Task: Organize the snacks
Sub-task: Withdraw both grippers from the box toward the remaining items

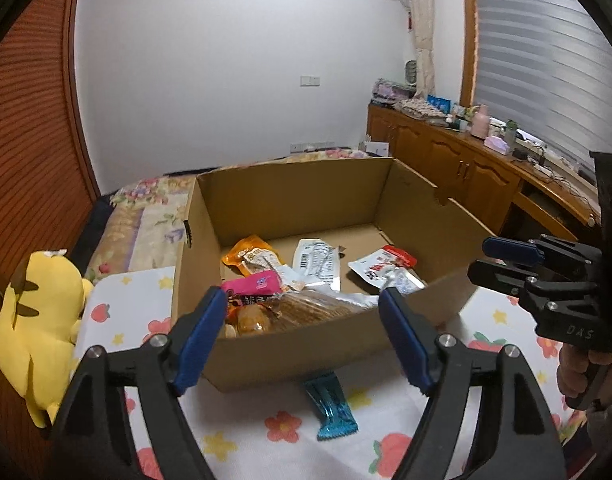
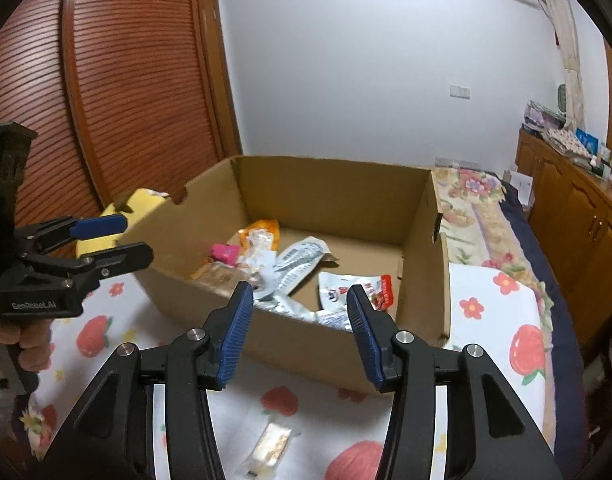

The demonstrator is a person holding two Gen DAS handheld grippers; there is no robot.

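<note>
Item 1, left gripper point(image 1: 302, 312): pointing fwd and tilted down at the near wall of the cardboard box point(image 1: 306, 354). Jaws standing wide, nothing btwn the blue pads. Seen from the right wrist cam, it is hanging at the box's left side w/ a hand point(image 2: 24, 344) wrapping the handle below.

Item 2, right gripper point(image 2: 300, 312): also tilting down toward the box front. Jaws standing moderately apart, narrower than the left pair, holding nothing. In the left wrist cam it is sitting off the box's right corner, fingers of a hand point(image 1: 582, 372) curling round the grip.

Item 3, snacks in box: orange pouch point(image 1: 248, 256), pink packet point(image 1: 252, 283), white/silver wrapper point(image 1: 318, 262), red-and-white packet point(image 1: 386, 270), clear bag of brown biscuits point(image 1: 306, 308), all lying loose on the box floor, mostly crowding the left and near side.

Item 4, snacks outside box: blue wrapped bar point(image 1: 330, 410) lying on the fruit-print sheet point(image 1: 242, 432), just in front of the box wall, one end touching or tucked under it. Pale clear-wrapped snack point(image 2: 270, 450) lying on the sheet below the right gripper.

Item 5, misc: yellow plush toy point(image 1: 38, 320) resting left of the box.
</note>
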